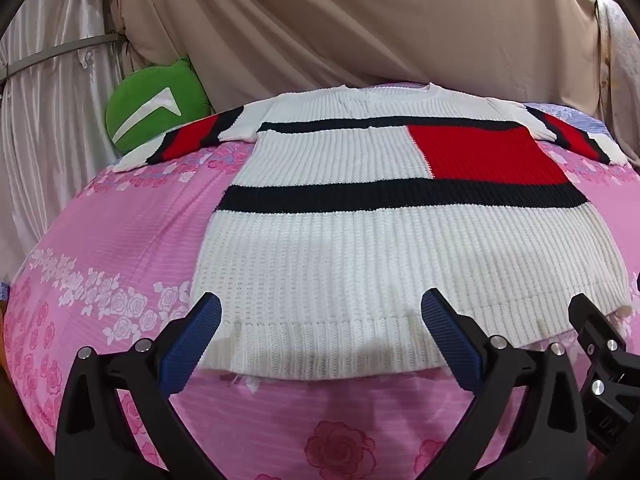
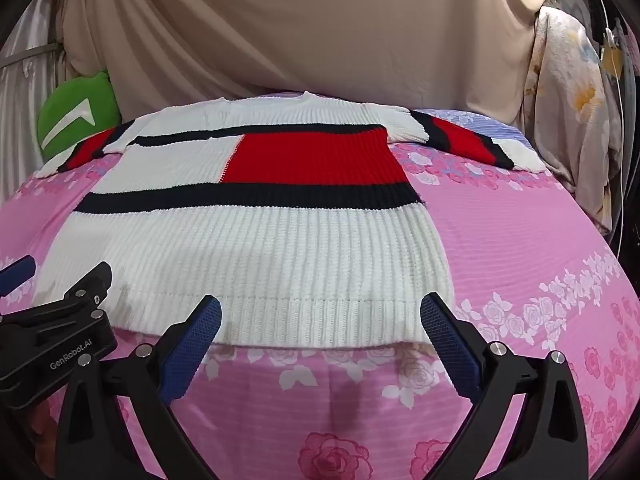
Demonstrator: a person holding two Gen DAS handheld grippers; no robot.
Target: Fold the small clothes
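Sweater (image 1: 360, 248) flat on pink bedspread (image 1: 120, 240), hem at near edge; left gripper (image 1: 320, 320) and right gripper (image 2: 320, 320) spread wide, empty

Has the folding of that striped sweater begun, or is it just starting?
Just starting. Done: the sweater lies flat on the pink bedsheet, sleeves spread out. In hand: nothing; the left gripper and right gripper are open near its hem, gripping nothing. Left: every fold.
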